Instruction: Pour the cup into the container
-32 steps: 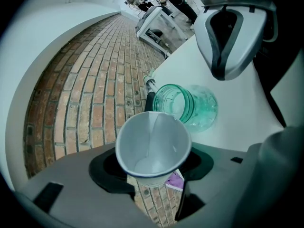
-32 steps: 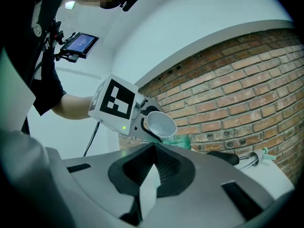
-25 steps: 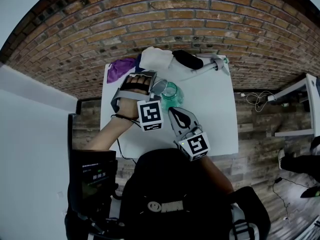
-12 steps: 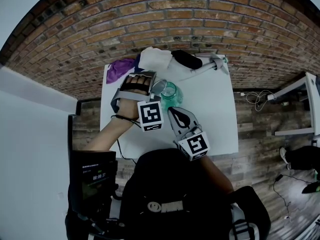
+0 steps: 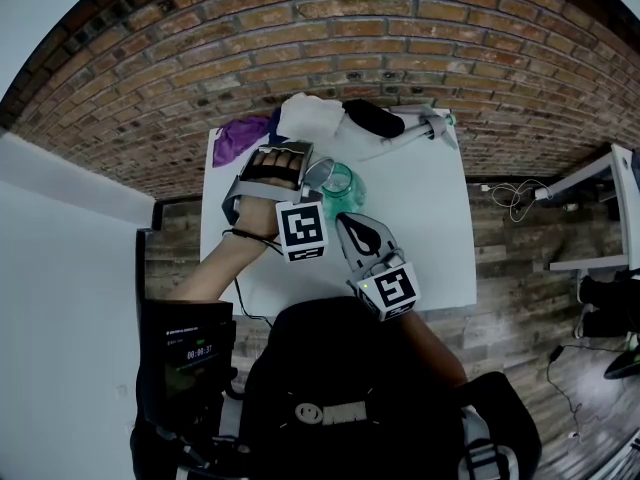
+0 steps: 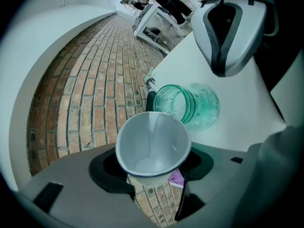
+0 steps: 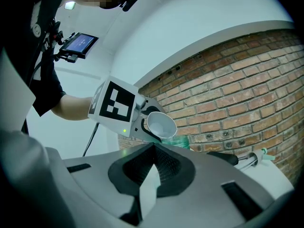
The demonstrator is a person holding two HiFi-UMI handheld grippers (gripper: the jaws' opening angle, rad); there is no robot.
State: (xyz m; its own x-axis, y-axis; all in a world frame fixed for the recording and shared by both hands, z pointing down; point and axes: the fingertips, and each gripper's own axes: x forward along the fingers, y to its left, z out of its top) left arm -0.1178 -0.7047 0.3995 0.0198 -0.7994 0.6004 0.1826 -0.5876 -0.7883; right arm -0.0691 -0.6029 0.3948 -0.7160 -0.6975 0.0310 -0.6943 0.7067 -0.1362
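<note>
Cup (image 6: 152, 148), tilted, clamped in left gripper (image 6: 154, 171) over green container (image 6: 190, 106) at centre of bench (image 6: 247, 122); right gripper (image 7: 153, 147) closed, empty; spill risk from rim drift.

Thin white paper cup (image 6: 152, 148) with a smooth matt inside, translucent green ribbed container (image 6: 190, 103), glossy like glass or clear plastic, smooth matt white table (image 5: 430, 228), rough red brick wall (image 5: 330, 38) with pale mortar, soft purple cloth (image 5: 238, 136), grained wood-plank floor (image 5: 520, 268)

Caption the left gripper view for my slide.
Left hand-held gripper grips a white paper cup, tipped toward a green glass container on the white table.
</note>
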